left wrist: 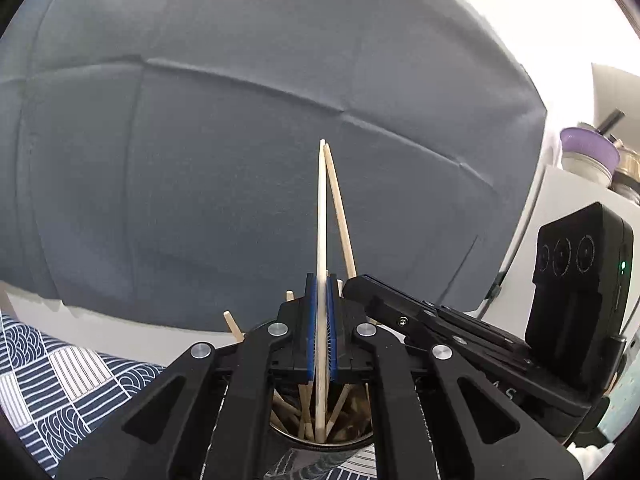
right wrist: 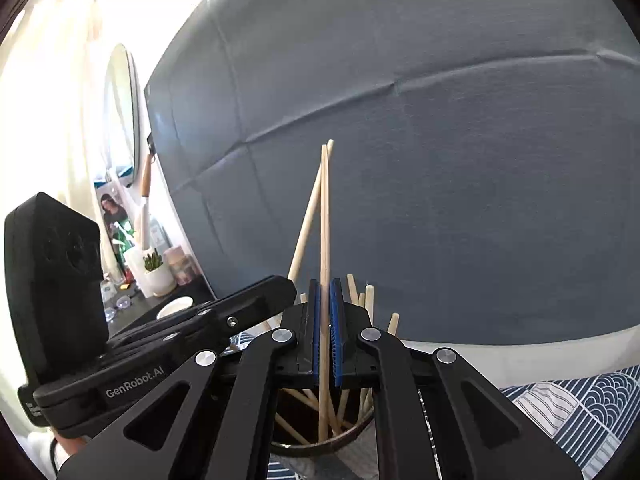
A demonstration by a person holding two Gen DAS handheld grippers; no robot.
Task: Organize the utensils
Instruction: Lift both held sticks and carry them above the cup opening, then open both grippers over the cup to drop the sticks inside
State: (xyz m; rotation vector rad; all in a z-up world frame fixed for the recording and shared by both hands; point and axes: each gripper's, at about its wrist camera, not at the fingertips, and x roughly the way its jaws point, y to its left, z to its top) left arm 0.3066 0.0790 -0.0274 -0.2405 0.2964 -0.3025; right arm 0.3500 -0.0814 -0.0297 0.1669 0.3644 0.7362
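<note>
I see left gripper (left wrist: 321, 330) clamped on pale chopstick (left wrist: 321, 240), right gripper (right wrist: 325, 330) clamped on tan chopstick (right wrist: 325, 240), lower ends in cup (right wrist: 352, 434) among others. Only left view shows purple-lidded jar (left wrist: 588, 156); only right view, mirror (right wrist: 122, 116). Cup body hidden.

Grey creased backdrop cloth (left wrist: 240, 160) hangs behind; patterned blue-white tablecloth (left wrist: 60, 380) below; oval mirror (right wrist: 122, 112) and potted plant (right wrist: 156, 274) at side.

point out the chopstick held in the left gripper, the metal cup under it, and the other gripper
chopstick (left wrist: 321, 216), left wrist view, mid shaft above the pads.
metal cup (left wrist: 320, 442), left wrist view, near rim.
right gripper (left wrist: 362, 284), left wrist view, its fingertips.
</note>
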